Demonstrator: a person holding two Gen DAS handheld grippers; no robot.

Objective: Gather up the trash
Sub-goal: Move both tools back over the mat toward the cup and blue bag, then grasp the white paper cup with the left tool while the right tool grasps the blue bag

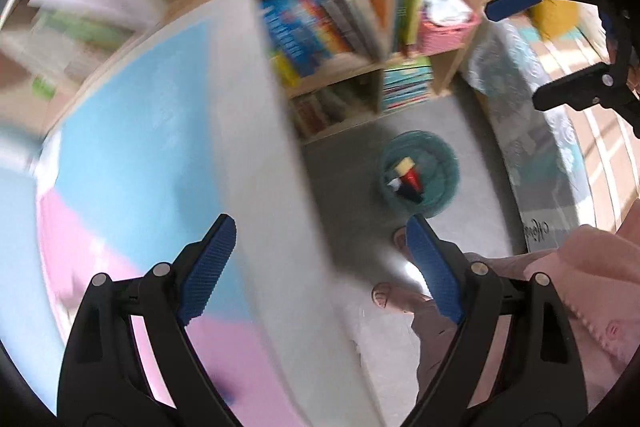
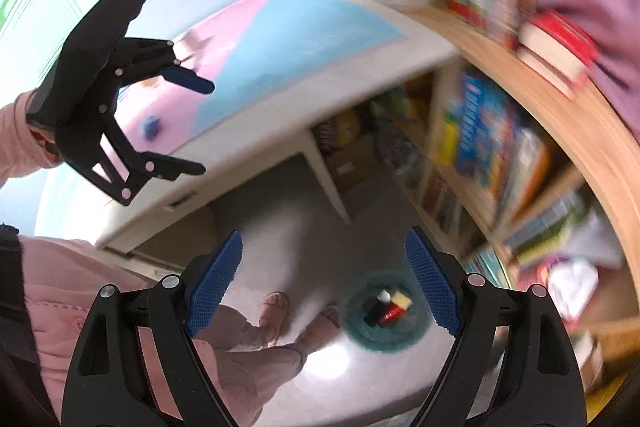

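- Left gripper: black frame w/ silver rivets, blue ribbed pads.
- Right gripper: same build.
- Pink clothing & bare toes seen.

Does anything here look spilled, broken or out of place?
Nothing stands out. The teal bin stands upright on the grey floor with the trash inside it, and nothing looks spilled around it. Both pictures are blurred, so small litter could be missed.

A teal bin holds red, yellow, white and black trash beside a pink-and-blue table.
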